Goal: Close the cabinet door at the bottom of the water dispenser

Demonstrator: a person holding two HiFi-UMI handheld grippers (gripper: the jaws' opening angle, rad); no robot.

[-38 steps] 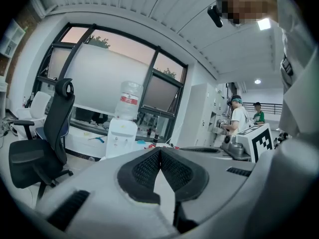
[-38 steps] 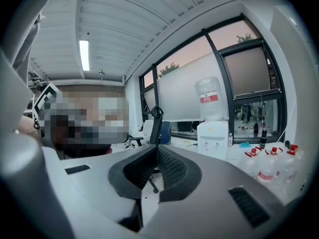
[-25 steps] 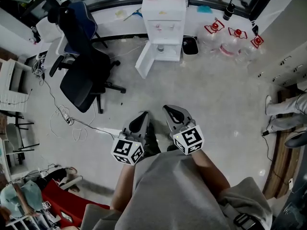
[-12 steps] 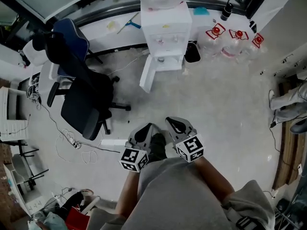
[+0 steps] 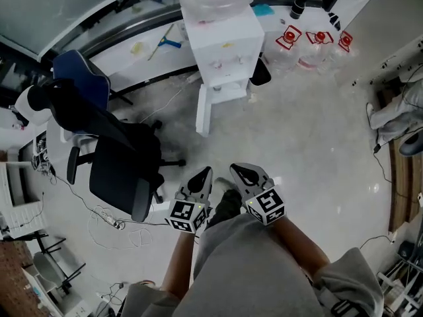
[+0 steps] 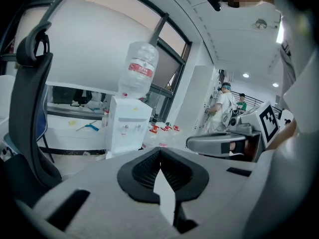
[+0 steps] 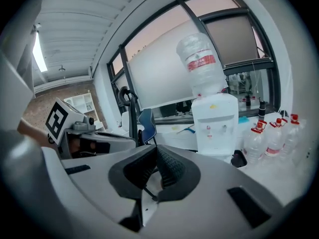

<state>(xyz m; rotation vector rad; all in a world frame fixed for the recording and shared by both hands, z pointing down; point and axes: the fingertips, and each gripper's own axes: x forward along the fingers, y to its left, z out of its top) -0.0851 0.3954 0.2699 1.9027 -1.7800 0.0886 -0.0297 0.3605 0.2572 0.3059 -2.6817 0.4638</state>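
While both are shut with nothing between their jaws, the left tool (image 5: 203,175) and right tool (image 5: 242,172) point ahead at the water dispenser (image 5: 221,41), well apart across the floor (image 5: 310,144). Its cabinet door (image 5: 203,109) stands swung out toward them, upright and edge-on, straight ahead of the left tool, which looks the nearer one to push it.

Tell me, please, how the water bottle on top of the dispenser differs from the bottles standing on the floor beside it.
Pose: the bottle on the dispenser sits upside down, with its neck in the dispenser; the floor bottles stand upright.
Colour: the bottle on the dispenser carries a red label band; the floor bottles show red only at their tops.
Count: one against three.
Both kinds are clear plastic.
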